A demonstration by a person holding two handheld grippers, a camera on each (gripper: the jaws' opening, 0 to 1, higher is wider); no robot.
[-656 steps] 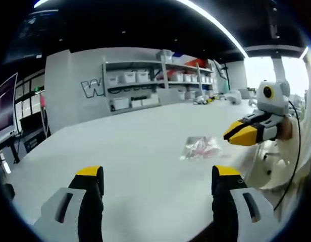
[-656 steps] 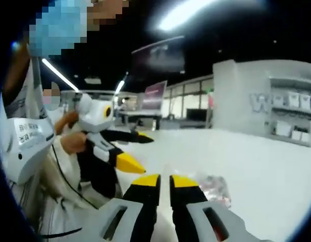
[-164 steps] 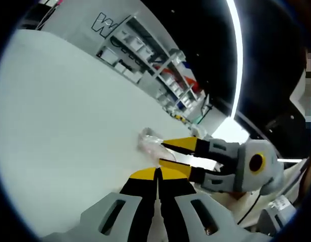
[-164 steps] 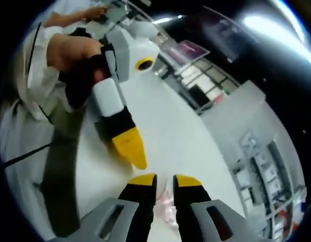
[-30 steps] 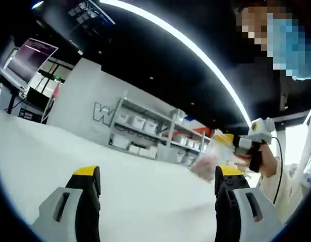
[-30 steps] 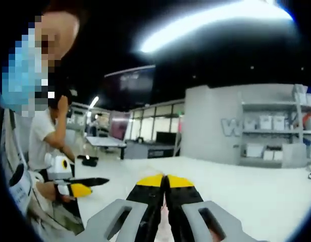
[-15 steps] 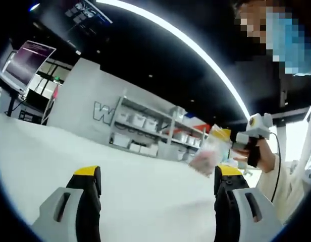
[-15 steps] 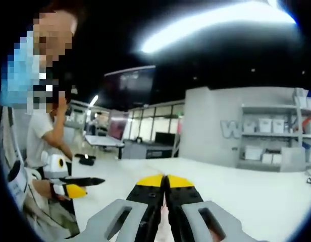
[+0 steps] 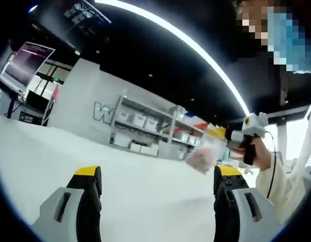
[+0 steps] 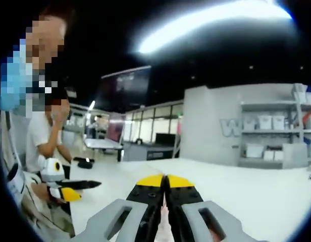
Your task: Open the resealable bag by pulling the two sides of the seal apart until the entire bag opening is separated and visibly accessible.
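Observation:
A clear resealable bag [image 9: 202, 153] with pink contents hangs in the air above the white table [image 9: 140, 186], its top edge pinched by my right gripper [image 9: 219, 133], which a hand holds at the right. My left gripper [image 9: 158, 174] stands wide open low in the left gripper view, with nothing between its jaws and the bag beyond its right jaw. In the right gripper view my right gripper [image 10: 164, 180] is shut, and a thin pinkish strip of the bag [image 10: 163, 226] shows between the jaws. My left gripper [image 10: 70, 190] is at the lower left there, jaws apart.
Shelves with white bins [image 9: 145, 136] line the grey wall behind the table. A monitor [image 9: 24, 58] hangs at the upper left. A person in a white shirt [image 10: 42, 133] sits at a far table [image 10: 102, 143]. The white table [image 10: 256, 196] stretches ahead.
In the left gripper view the right gripper and the hanging bag have shifted a little to the left. The left gripper stays open; the right stays shut on the bag.

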